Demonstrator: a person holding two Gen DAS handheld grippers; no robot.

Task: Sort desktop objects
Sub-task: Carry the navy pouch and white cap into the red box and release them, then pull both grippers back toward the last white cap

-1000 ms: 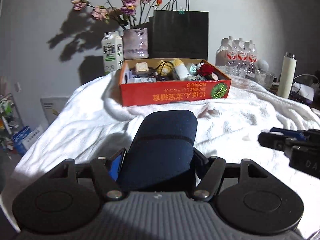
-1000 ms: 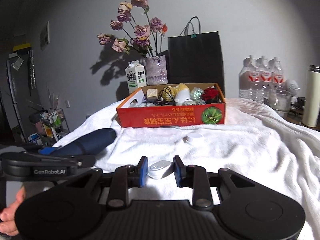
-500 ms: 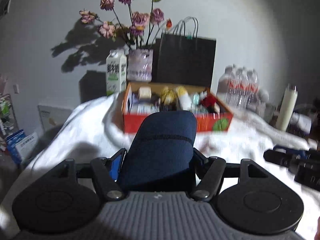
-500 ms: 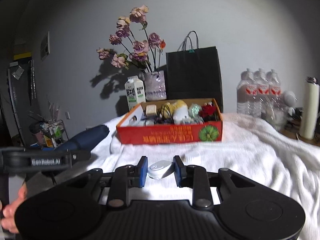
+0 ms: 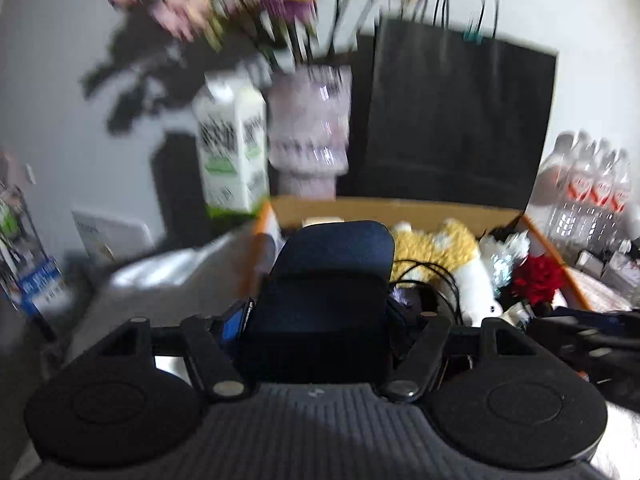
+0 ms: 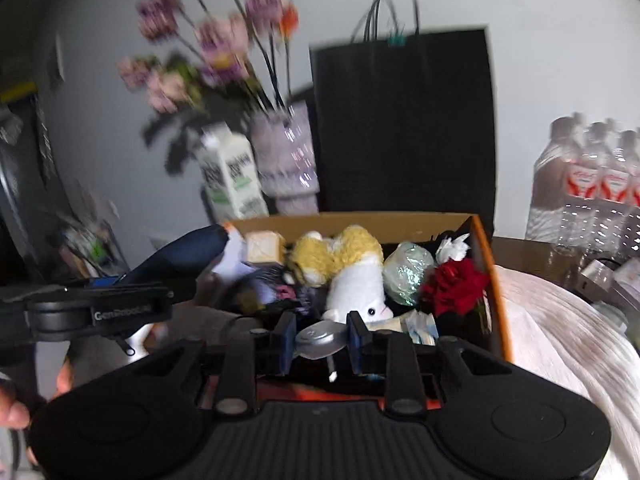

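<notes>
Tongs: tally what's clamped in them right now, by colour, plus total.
Dark blue: 1, the folded umbrella clamped in the left tongs.
Silver: 1, the small oval gadget clamped in the right tongs.
Total: 2 items held, both at the orange box.

Your left wrist view is smeared by motion: the print on the milk carton cannot be read, and the flowers run off the top edge. The navy pouch fills the left gripper and hides its fingertips and the box floor behind it. In your right wrist view the orange box loses its front wall behind the gripper body — only a sliver shows. The water bottles are cut by the right edge. The hand at lower left is mostly out of frame.
</notes>
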